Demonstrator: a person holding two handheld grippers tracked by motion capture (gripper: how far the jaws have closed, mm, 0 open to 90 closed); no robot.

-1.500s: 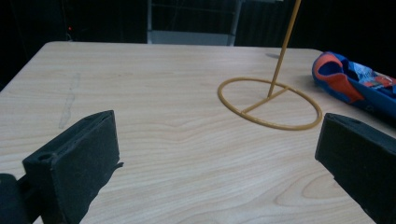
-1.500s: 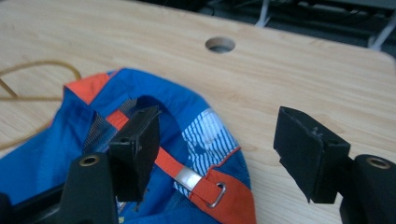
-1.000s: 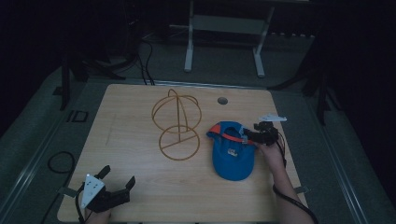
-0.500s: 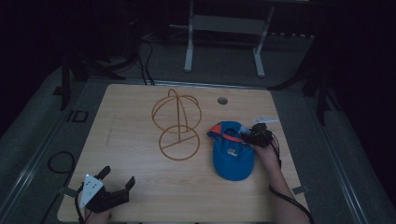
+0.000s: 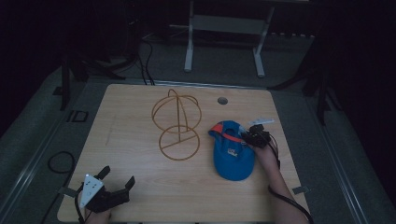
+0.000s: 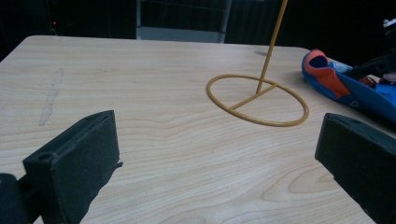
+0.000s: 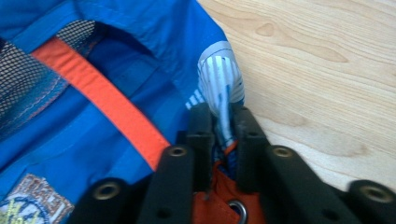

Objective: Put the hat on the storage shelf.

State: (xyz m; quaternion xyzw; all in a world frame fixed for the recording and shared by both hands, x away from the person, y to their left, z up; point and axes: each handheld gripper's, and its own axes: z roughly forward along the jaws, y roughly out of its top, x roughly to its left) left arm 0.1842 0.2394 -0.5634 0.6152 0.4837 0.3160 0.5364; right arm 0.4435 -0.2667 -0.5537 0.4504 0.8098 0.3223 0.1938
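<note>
In the high view the blue cap (image 5: 232,154) lies on the table (image 5: 140,135) at the right of centre of the frame, its crown toward the lower edge and its orange-trimmed opening toward the upper left. The right claw (image 5: 252,137) sits at the cap's upper right edge, with the person's hand and forearm running down to the lower right corner. The right gripper view shows the jaws nearly closed, pinching a striped, pale blue-and-white fold of the cap (image 7: 116,93) between them; bare table shows in the upper right of that frame.

Just left of the cap, at the middle of the high view, stands a yellow wire stand (image 5: 178,123): a flat ring base on the table and a rounded wire frame rising behind it. It is near the cap but not touching it. A small round hole (image 5: 222,100) sits in the table above the cap, toward the far edge.

The left claw (image 5: 114,179) rests at the lower left of the high view, well apart from the cap. In the left gripper view its jaws stand wide apart with nothing between them, and the stand's ring (image 6: 258,99) and the cap (image 6: 348,86) lie ahead, the cap at the right edge. Beyond the table a grey metal frame (image 5: 224,28) stands on the dark floor.
</note>
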